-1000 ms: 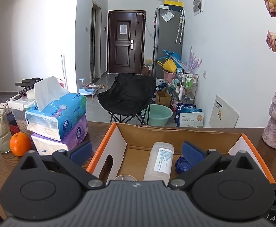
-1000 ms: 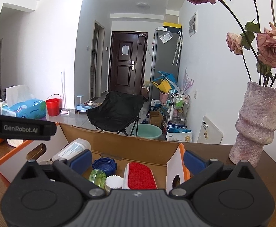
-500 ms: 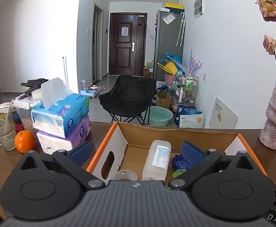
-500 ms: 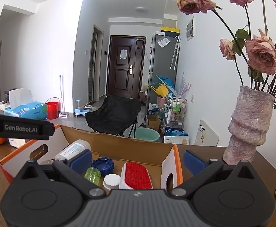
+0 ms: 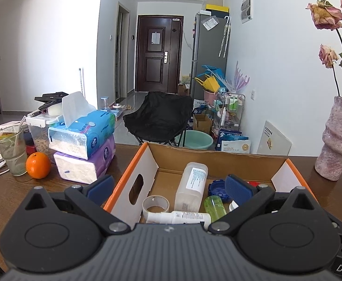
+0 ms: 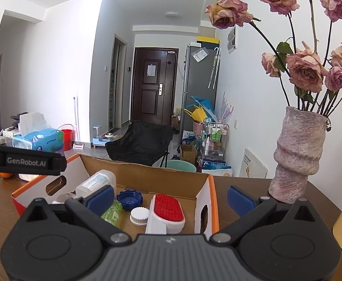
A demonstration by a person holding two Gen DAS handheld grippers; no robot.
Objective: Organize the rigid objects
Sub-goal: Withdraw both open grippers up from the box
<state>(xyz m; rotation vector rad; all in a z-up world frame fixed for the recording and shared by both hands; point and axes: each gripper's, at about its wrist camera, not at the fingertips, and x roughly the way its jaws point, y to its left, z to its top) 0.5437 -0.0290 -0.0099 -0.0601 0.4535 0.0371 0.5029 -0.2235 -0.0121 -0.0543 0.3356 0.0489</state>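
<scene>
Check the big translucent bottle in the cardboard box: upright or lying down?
Lying down. The translucent bottle rests on its side on the floor of the cardboard box, label facing up, beside the blue cap.

Both wrist cams sit low over the desk [image 5: 11, 194], close behind the cardboard box [image 5: 217, 161], facing the door [image 5: 158, 53]; the views share box, vase [image 6: 297, 154], hallway.

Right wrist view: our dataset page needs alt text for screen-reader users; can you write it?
An open hand-held gripper hovers over an orange-edged cardboard box holding a red-and-white brush, white cap, blue lid, green bottle and clear bottle. A vase of dried roses stands right.
</scene>
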